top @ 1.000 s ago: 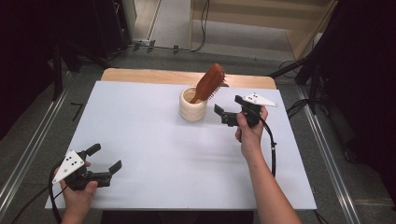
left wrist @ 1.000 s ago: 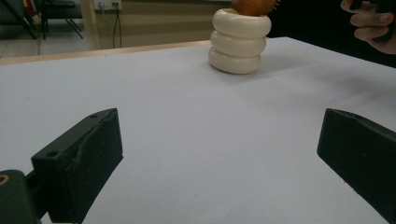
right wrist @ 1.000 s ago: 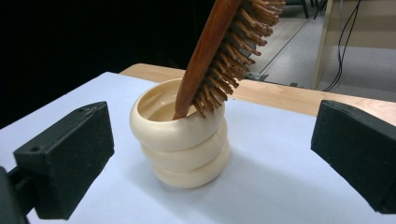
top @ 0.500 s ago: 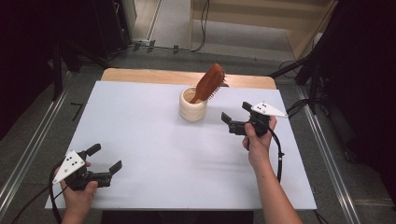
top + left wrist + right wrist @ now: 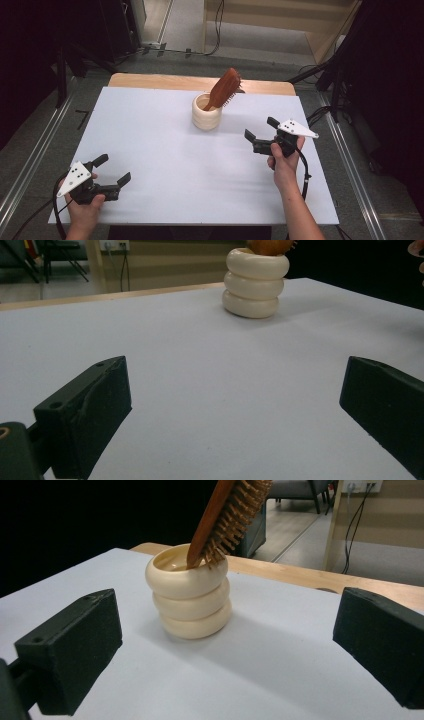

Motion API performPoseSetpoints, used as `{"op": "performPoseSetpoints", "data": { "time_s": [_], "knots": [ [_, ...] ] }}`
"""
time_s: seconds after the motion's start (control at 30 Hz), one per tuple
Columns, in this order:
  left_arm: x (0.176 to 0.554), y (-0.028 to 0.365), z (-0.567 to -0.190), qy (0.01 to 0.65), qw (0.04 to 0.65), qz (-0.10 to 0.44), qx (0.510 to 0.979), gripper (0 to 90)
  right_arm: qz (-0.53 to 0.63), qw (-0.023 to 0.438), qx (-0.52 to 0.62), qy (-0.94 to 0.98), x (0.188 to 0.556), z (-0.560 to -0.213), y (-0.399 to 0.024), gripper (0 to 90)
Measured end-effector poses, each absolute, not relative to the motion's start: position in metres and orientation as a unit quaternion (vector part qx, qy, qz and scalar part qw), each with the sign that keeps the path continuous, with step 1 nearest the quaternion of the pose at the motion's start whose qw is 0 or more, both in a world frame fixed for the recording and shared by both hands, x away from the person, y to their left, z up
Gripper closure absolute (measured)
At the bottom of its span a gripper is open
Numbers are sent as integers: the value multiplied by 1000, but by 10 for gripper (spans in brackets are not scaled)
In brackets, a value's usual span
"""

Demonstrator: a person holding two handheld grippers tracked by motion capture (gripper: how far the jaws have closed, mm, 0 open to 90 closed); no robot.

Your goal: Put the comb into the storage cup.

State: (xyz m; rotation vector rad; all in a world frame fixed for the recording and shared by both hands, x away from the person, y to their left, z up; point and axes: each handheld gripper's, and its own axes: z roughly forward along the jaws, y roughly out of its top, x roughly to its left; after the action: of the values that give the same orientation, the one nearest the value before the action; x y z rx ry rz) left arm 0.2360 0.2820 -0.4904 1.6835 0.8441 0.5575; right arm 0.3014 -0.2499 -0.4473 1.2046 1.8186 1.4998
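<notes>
The stiff, light wooden hairbrush [image 5: 226,89] leans in the cream ribbed ceramic cup [image 5: 206,113]; grasp its head. Both grippers' fingers spread, empty.

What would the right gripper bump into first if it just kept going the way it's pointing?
Most likely the cream cup. The right gripper has its jaws open and aimed at it across bare table, with nothing between. The brush leans out of the cup higher up, so the cup's side probably comes first.
</notes>
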Motion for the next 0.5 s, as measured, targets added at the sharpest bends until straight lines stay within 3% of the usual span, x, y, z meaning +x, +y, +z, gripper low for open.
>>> {"op": "performPoseSetpoints", "data": {
  "time_s": [0.5],
  "knots": [
    [236, 282, -490, 356, 551, 239, 716, 4, 545, 256, 439, 667, 277, -456, -265, 0]
  ]
}}
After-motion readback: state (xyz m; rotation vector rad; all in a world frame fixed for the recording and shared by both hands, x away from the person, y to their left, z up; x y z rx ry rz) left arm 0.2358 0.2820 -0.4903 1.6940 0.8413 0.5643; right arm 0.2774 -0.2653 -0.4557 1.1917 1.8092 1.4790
